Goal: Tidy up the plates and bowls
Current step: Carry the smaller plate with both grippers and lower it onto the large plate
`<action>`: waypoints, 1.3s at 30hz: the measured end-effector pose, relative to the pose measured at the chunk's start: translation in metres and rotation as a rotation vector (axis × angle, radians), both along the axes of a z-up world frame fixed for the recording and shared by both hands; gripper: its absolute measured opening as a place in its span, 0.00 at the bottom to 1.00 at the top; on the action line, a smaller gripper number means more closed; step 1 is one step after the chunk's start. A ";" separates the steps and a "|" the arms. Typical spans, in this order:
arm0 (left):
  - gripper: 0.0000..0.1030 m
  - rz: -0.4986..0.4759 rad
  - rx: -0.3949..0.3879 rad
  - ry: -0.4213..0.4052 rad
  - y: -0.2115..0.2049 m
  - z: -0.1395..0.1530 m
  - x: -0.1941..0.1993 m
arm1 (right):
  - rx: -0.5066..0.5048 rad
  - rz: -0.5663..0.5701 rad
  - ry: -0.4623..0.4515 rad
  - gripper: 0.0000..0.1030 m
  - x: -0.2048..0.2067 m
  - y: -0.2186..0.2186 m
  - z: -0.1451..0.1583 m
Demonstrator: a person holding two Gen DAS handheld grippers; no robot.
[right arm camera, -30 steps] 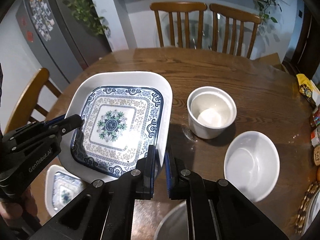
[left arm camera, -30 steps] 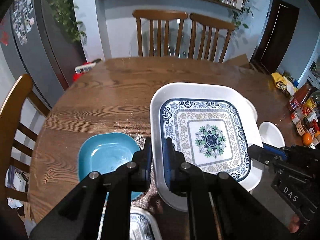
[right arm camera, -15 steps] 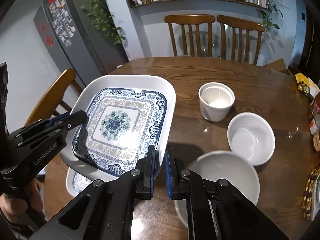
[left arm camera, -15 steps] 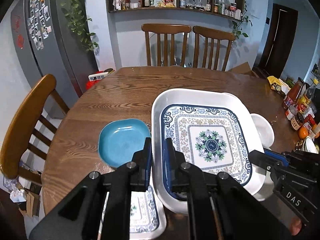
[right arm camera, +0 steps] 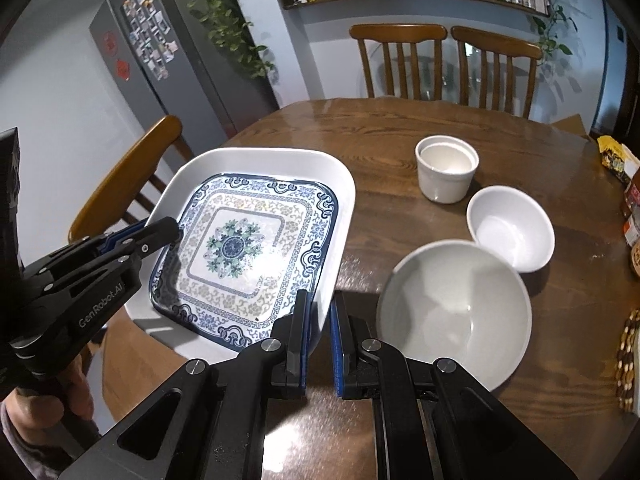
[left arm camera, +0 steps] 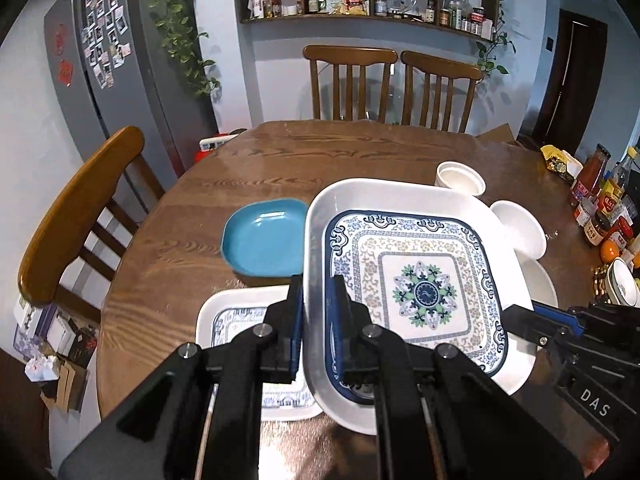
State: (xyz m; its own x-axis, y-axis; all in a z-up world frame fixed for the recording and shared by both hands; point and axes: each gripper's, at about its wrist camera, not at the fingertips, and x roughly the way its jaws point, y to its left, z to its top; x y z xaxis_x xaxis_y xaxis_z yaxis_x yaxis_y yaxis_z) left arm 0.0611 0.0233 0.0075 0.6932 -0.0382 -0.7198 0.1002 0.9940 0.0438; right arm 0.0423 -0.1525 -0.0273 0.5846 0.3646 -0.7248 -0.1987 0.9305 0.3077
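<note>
1. A large square white plate with a blue and green floral pattern (left arm camera: 416, 280) is held in the air over a round brown wooden worktop (left arm camera: 320, 160), filling the centre of the left wrist view.
2. The left tool (left arm camera: 316, 312) is clenched on the plate's left rim, one finger above and one below. In the right wrist view this tool (right arm camera: 160, 232) reaches in from the lower left.
3. The right tool (right arm camera: 318, 320) is clenched on the opposite rim, at the bottom centre of its own view. In the left wrist view it (left arm camera: 520, 320) grips from the lower right.
4. Under the plate's near left corner lies a smaller square white plate with the same blue pattern (left arm camera: 240, 320), flat on the worktop at the lower left of the left wrist view.
5. A square turquoise plate (left arm camera: 264, 236) sits just beyond it, left of centre.
6. In the right wrist view, three white pieces stand apart on the right: a large round bowl (right arm camera: 452, 312), a smaller round bowl (right arm camera: 510, 228) behind it, and a straight-sided white cup-like bowl (right arm camera: 446, 174) further back.
7. Judged from this, sorting is at an early stage: no plates are stacked and no bowls nested. The carried plate has yet to be set down.
</note>
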 end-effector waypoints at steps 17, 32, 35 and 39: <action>0.11 0.109 0.001 0.054 0.044 -0.023 -0.020 | -0.007 0.113 0.045 0.11 -0.007 0.044 -0.017; 0.10 0.194 -0.021 0.152 0.103 -0.056 -0.015 | -0.028 0.206 0.112 0.11 0.008 0.100 -0.041; 0.10 0.204 -0.028 0.177 0.110 -0.066 -0.011 | -0.033 0.213 0.135 0.11 0.014 0.109 -0.050; 0.10 0.209 -0.027 0.207 0.116 -0.078 -0.004 | -0.041 0.217 0.166 0.11 0.021 0.119 -0.063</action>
